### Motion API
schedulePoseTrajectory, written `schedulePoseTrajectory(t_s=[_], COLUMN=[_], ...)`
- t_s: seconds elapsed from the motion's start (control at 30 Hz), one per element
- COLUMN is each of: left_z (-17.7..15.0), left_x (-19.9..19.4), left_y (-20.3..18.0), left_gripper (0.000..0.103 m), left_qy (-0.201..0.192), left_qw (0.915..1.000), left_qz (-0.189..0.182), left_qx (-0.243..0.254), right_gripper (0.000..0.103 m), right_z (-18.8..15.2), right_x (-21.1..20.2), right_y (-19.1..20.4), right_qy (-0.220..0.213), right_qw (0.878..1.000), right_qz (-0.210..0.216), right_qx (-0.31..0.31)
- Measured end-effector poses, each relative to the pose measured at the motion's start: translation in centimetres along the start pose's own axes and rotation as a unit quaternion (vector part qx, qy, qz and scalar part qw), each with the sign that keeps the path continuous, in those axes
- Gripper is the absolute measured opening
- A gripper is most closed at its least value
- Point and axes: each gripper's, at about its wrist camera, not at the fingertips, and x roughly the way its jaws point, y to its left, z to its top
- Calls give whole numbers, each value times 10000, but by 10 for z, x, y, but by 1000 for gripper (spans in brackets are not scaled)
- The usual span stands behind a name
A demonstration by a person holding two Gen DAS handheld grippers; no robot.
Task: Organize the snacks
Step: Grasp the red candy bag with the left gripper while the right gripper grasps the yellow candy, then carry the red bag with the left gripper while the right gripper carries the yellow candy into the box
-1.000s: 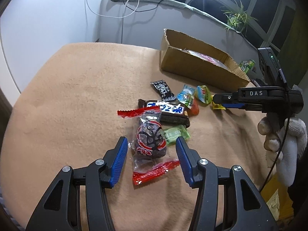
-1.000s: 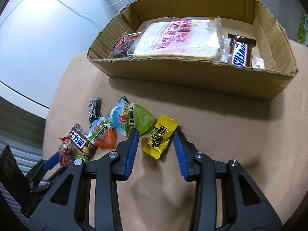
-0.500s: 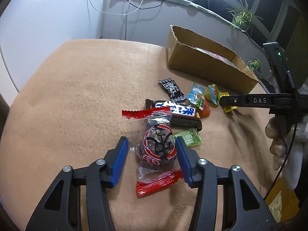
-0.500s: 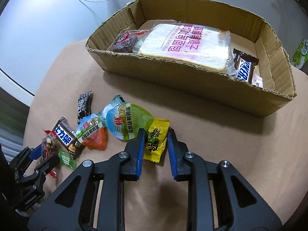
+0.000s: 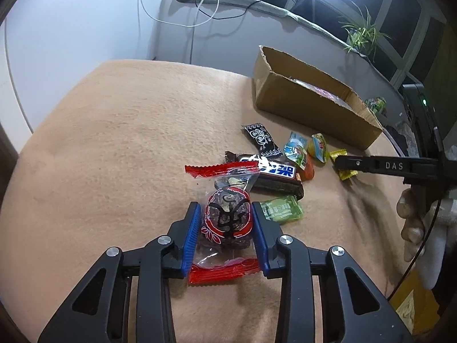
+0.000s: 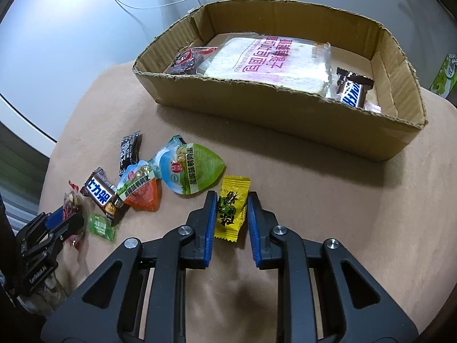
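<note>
A clear packet with red ends and a dark round snack (image 5: 227,220) lies on the tan cloth. My left gripper (image 5: 224,205) straddles it, jaws closing, both blue pads against its sides. In the right wrist view, my right gripper (image 6: 232,197) is shut on a small yellow candy (image 6: 232,211) that rests on the cloth. The cardboard box (image 6: 285,108) stands just beyond, holding a bread packet (image 6: 271,60), a chocolate bar (image 6: 352,91) and a dark snack (image 6: 185,60). The left wrist view shows the right gripper (image 5: 340,163) side-on at the yellow candy.
Between the grippers lie a chocolate bar (image 5: 274,174), a black candy (image 5: 261,140), a small green packet (image 5: 281,210) and two triangular jelly cups (image 6: 194,171). A gloved hand (image 5: 411,223) holds the right gripper. Cables hang on the wall behind the table.
Both grippers have closed in: the left pads now touch the red-ended packet, and the right pads went from wide apart to pressing on the yellow candy. Neither snack has left the cloth.
</note>
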Motion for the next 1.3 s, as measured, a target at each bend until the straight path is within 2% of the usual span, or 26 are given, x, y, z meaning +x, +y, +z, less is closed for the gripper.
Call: schedulePoseTrajectory(t_s=[0.3,0.7,0.93,1.3], left_z=[5,35,60,107], left_x=[-16,-26,-27,-3], left_y=[5,-11,-25,-41], left_gripper=[33,33,33,33], left_qy=[-136,-484,-656,-696], left_qw=[9998,9985,9972,9960], left_qz=[-54,-251,-318,-388], left_qx=[-95,-22,148,414], right_gripper=[21,21,21,21], right_z=[-4,-6,6,42], right_x=[-14,-47,-71,-83], right_y=[-10,-13,-24,-57], right_qy=[-201,-499,-753,-972], right_qw=[9997,9987,9971,9947], right_qz=[72,81,51,-98], right_qx=[70,63,72,310])
